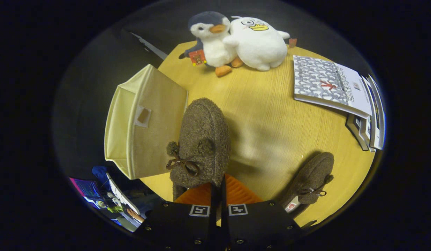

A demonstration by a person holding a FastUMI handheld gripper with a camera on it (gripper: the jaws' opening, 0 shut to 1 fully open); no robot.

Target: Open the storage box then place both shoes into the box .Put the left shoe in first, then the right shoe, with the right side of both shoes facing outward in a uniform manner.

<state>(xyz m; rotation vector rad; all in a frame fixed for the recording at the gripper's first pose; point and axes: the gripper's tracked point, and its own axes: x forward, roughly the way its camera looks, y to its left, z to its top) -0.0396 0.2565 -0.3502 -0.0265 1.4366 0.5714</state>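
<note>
My gripper (218, 190) is shut on a brown fuzzy shoe (203, 139) with a small bow, pinching its heel rim; the shoe hangs above the round wooden table (271, 118), toe pointing away from me. Right beside the shoe's left side is the cream fabric storage box (145, 122), with its flap standing up and a small label pocket on the panel facing the shoe. The second brown shoe (311, 181) lies on the table to the right of my fingers, near the table's near edge.
Two plush toys, a penguin (212, 38) and a white duck (259, 43), sit at the far side of the table. A stack of books (332, 85) lies at the right edge. Below the table on the left, a screen (88, 190) glows.
</note>
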